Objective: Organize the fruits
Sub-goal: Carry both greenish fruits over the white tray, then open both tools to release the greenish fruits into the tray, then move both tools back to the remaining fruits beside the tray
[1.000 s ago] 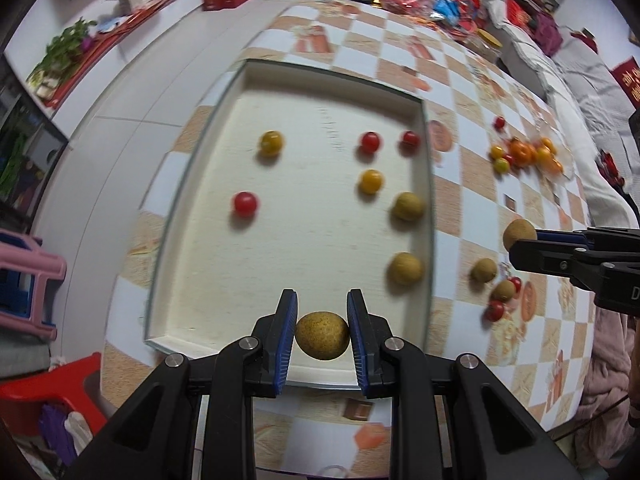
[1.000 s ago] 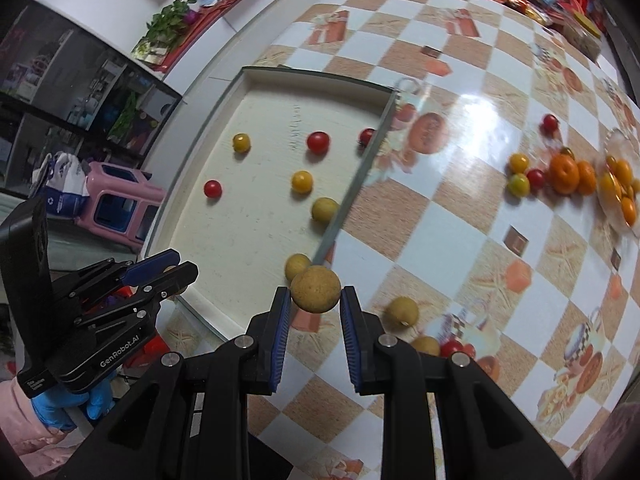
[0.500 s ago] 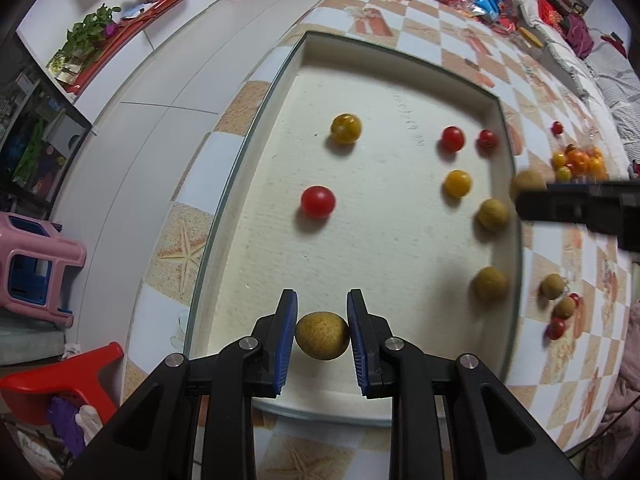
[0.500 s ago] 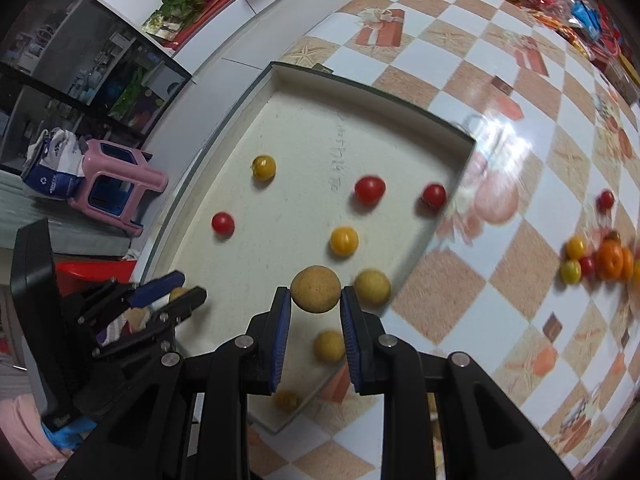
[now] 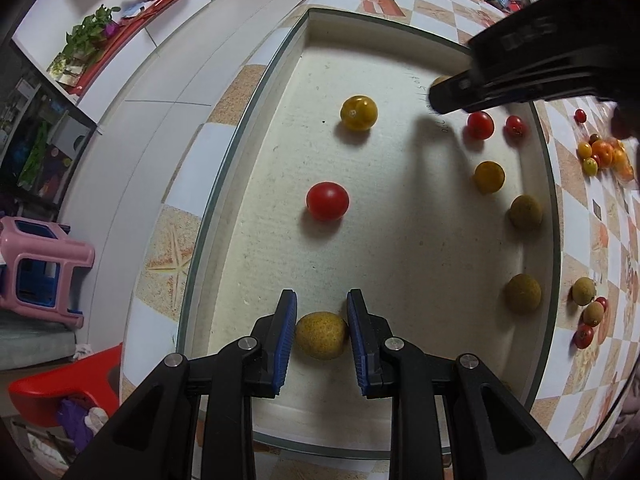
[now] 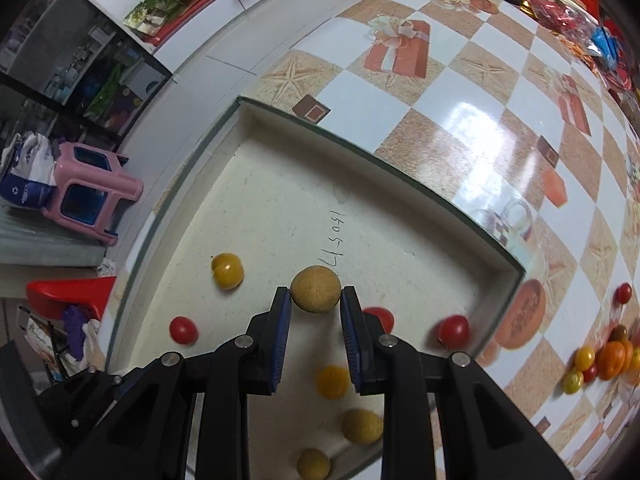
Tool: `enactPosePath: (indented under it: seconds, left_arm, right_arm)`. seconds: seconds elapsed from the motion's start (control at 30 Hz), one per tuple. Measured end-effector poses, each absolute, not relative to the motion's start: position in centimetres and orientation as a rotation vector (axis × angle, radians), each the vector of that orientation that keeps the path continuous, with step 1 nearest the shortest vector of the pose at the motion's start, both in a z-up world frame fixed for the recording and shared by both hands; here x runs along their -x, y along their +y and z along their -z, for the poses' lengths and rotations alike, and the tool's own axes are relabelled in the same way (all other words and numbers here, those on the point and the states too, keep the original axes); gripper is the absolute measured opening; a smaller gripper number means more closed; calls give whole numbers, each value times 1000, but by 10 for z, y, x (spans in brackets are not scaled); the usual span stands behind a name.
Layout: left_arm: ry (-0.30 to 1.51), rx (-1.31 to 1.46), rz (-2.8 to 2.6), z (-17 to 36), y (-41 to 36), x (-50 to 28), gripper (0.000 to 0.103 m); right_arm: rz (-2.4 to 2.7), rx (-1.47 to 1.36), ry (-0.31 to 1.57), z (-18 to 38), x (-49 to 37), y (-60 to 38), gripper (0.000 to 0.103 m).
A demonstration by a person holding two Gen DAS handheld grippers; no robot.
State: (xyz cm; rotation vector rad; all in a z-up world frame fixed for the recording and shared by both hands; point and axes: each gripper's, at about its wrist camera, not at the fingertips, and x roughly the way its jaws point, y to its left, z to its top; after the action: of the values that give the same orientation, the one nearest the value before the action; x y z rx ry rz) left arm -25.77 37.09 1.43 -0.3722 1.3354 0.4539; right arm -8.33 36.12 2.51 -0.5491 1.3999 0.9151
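- The checkered table (image 6: 472,128) carries a shallow white tray (image 5: 304,64) near its edge.
- The right gripper (image 6: 313,312), over the tray's far part, has its blue pads clamped on a tan longan (image 6: 315,289); it reaches in from the right in the left wrist view.
- The left gripper (image 5: 321,322) sits low over the tray's near end, its fingers pressed against a second tan fruit (image 5: 321,335).
- Loose on the tray floor lie a red tomato (image 5: 327,201), a yellow tomato (image 5: 358,113) and two brown longans (image 5: 522,293) along the right wall.
- A small fruit cluster (image 5: 602,154) sits on the table outside the tray.
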Motion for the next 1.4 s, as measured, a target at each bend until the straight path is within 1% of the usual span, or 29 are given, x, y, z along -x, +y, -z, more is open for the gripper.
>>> enactPosePath:
  seconds: [0.2, 0.23, 0.27, 0.3, 0.33, 0.37, 0.4, 0.43, 0.47, 0.53, 0.73, 0.83, 0.97, 1.07, 1.27, 1.4]
  left_arm:
    - [1345, 359, -444, -14, 366, 255, 28]
    - [1348, 358, -441, -13, 366, 255, 28]
    - [1350, 359, -441, -14, 366, 255, 28]
    - [1352, 359, -440, -14, 367, 255, 28]
    - [1353, 356, -438, -14, 367, 254, 28]
    - [1354, 351, -437, -15, 367, 254, 29]
    - [1356, 348, -439, -15, 367, 253, 33]
    - [1360, 345, -438, -16, 367, 253, 62]
    - [1350, 340, -443, -17, 366, 253, 83]
    - [1316, 307, -446, -23, 363, 254, 83]
    - [1360, 282, -420, -25, 352, 248, 83]
    - [1348, 254, -400, -35, 341, 242, 83]
    - [1323, 219, -370, -53, 323, 229, 83]
    - [1303, 196, -330, -65, 313, 216, 83]
    - [1285, 139, -239, -79, 291, 186, 83]
    - [1272, 107, -161, -82, 277, 169, 83]
  right_arm:
    - [-912, 635, 1392, -13, 86, 375, 30]
    - [-915, 630, 1394, -13, 86, 375, 35]
    - [-921, 627, 1400, -12, 86, 376, 48]
    - [-928, 626, 1406, -12, 86, 377, 57]
    - [-929, 628, 1399, -14, 87, 378, 72]
    - [-924, 625, 1386, -16, 87, 377, 76]
    - [-924, 618, 1384, -17, 87, 376, 76]
    - [-925, 603, 1388, -20, 86, 375, 76]
    - [-926, 589, 1388, -23, 84, 373, 78]
    - [-929, 556, 1370, -34, 79, 366, 83]
    - [-894, 469, 1320, -64, 67, 328, 88]
    - [-858, 411, 1305, -77, 61, 295, 97]
    - [-761, 316, 1303, -87, 55, 231, 97]
    - [-674, 271, 1326, -84, 59, 190, 97]
    - [-509, 206, 1391, -68, 78, 103, 97]
    - [-485, 218, 1428, -50, 100, 78, 97]
